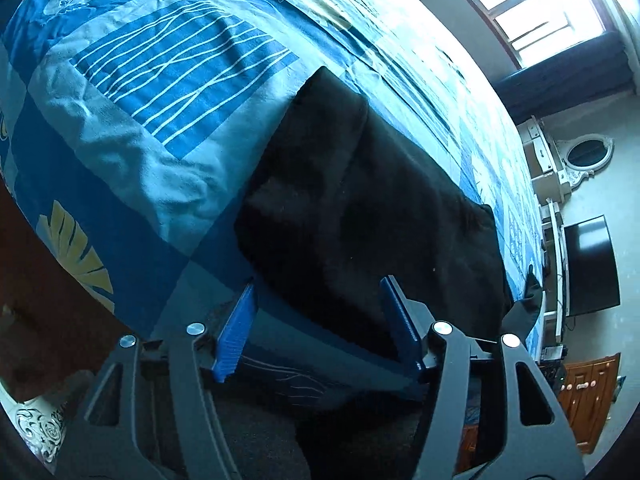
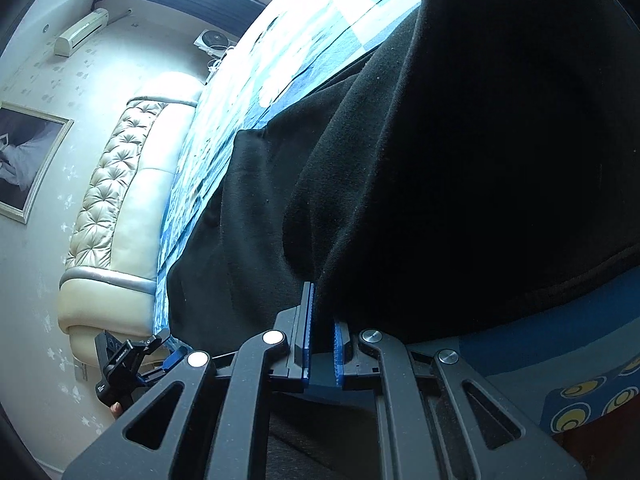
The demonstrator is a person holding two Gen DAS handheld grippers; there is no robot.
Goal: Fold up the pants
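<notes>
Black pants [image 1: 360,208] lie on a bed with a blue patterned cover [image 1: 160,120], near its front edge. My left gripper [image 1: 318,292] is open, its blue fingers spread at the near edge of the pants, holding nothing. In the right wrist view my right gripper [image 2: 324,312] is shut on a raised fold of the black pants [image 2: 460,160], which fill most of that view and drape over the rest of the garment. The left gripper also shows at the lower left of the right wrist view [image 2: 132,364].
A cream tufted headboard [image 2: 120,200] ends the bed. A window [image 1: 532,8], white dresser with oval mirror [image 1: 576,156], dark TV [image 1: 592,264] and wooden cabinet [image 1: 588,396] stand beyond the bed. A framed picture [image 2: 28,160] hangs on the wall.
</notes>
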